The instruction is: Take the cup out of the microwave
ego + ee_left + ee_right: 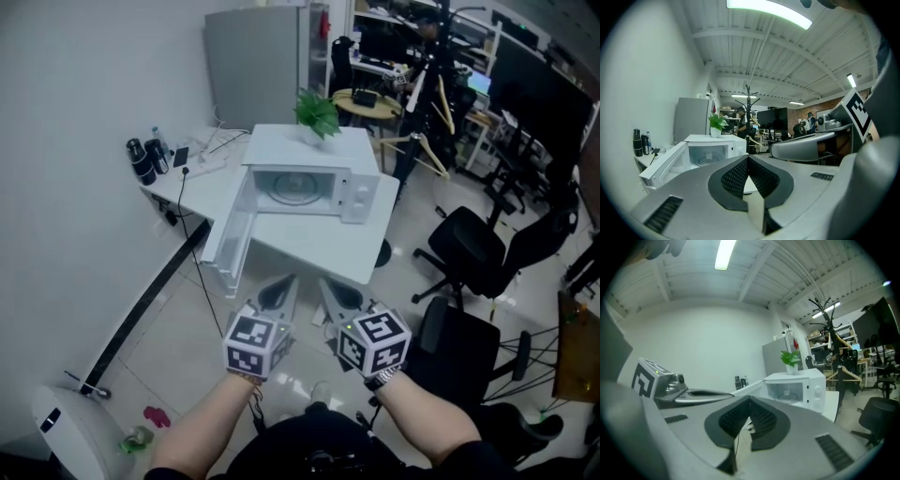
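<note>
The white microwave [314, 173] stands on a white table [309, 251] with its door [230, 234] swung open to the left. On the glass turntable inside I make out a small clear cup [787, 393], also faint in the left gripper view [708, 157]. My left gripper [283, 284] and right gripper [328, 287] hover side by side over the floor, short of the table's near edge, both pointing at the microwave. The left gripper's [748, 157] jaws are shut with nothing between them, and so are the right gripper's [750, 398].
A potted plant [317, 112] sits on top of the microwave. Black bottles [142, 159] and cables lie at the table's left end by the wall. Black office chairs [473, 253] stand to the right, a coat stand [427, 84] and a grey cabinet [253, 61] behind.
</note>
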Action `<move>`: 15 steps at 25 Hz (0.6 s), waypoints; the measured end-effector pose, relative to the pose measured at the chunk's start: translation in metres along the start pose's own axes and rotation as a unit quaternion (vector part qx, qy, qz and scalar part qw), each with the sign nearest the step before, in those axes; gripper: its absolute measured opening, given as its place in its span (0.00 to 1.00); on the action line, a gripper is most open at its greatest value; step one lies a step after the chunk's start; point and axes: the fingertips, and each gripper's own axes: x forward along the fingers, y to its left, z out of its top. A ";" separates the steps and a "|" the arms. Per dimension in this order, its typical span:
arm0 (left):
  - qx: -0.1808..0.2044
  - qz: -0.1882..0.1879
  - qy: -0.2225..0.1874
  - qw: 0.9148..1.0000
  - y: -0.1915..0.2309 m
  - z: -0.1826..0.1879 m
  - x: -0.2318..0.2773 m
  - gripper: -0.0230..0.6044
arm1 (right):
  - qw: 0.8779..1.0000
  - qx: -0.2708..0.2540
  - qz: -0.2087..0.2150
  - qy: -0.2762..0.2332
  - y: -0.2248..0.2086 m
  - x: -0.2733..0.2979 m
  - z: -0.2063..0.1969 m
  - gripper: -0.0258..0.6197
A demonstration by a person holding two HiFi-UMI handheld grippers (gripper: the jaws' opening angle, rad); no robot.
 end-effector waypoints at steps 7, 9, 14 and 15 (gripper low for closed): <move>-0.002 0.026 0.011 1.000 0.024 0.002 0.058 0.04 | 1.000 0.007 0.020 0.002 -0.050 0.037 0.009 0.06; -0.004 0.038 0.010 0.999 0.032 0.002 0.074 0.04 | 1.000 0.011 0.024 0.003 -0.066 0.045 0.011 0.06; -0.015 0.065 0.005 0.998 0.052 0.002 0.106 0.04 | 0.999 0.013 0.037 0.014 -0.092 0.060 0.009 0.06; -0.014 0.069 0.005 0.998 0.056 0.002 0.112 0.04 | 0.999 0.014 0.038 0.017 -0.097 0.063 0.008 0.06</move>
